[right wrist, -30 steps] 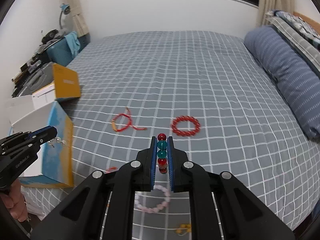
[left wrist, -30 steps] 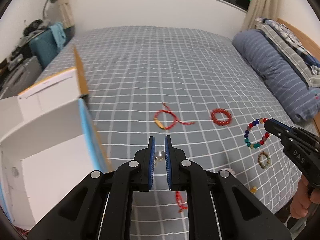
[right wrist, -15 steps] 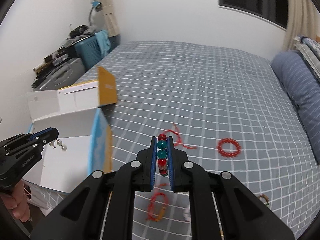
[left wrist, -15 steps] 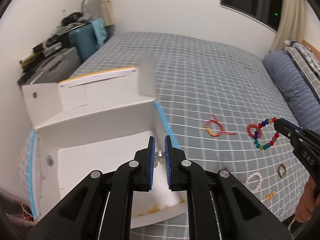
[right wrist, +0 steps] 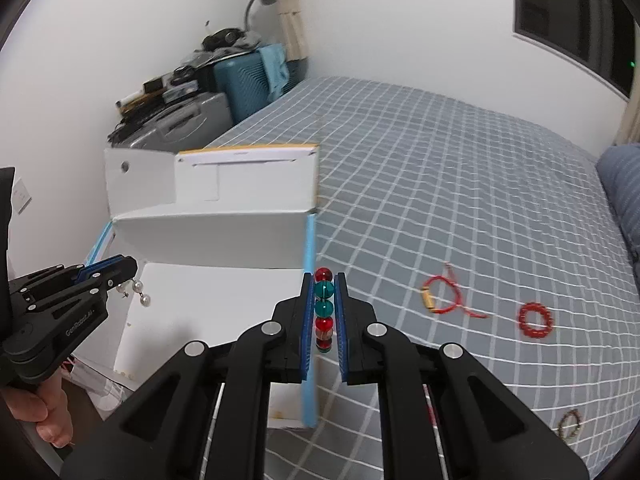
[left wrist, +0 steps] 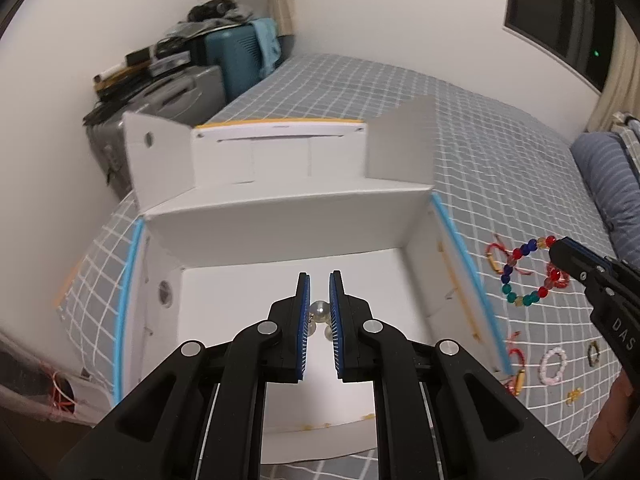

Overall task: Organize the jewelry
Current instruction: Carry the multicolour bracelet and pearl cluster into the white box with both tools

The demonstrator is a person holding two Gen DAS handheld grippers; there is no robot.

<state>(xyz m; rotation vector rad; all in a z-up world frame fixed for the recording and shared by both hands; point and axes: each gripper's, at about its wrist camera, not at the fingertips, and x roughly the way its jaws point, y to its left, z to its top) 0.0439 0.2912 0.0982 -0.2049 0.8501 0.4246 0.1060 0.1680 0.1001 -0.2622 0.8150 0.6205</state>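
An open white box [left wrist: 280, 224] with blue edges sits at the bed's left edge; it also shows in the right wrist view [right wrist: 208, 236]. My left gripper [left wrist: 319, 280] is shut on a pearl earring [left wrist: 319, 309] and hangs over the box's inside; in the right wrist view [right wrist: 130, 276] the pearls [right wrist: 138, 288] dangle from it. My right gripper [right wrist: 323, 280] is shut on a multicoloured bead bracelet [right wrist: 323, 308], above the box's right wall; the bracelet [left wrist: 524, 276] hangs from it in the left wrist view [left wrist: 558, 250].
On the grey checked bedspread [right wrist: 440, 184] lie a red string bracelet [right wrist: 444, 300], a red bead bracelet [right wrist: 535, 320], a pink bead bracelet [left wrist: 554, 366] and small pieces [left wrist: 575, 394]. Suitcases [right wrist: 240, 80] and clutter stand by the wall. A blue pillow [left wrist: 612, 184] lies right.
Both grippers have swung left toward the box. The left gripper with the earring now hangs over the box's inside. The right gripper with the bracelet has reached the box's right wall.
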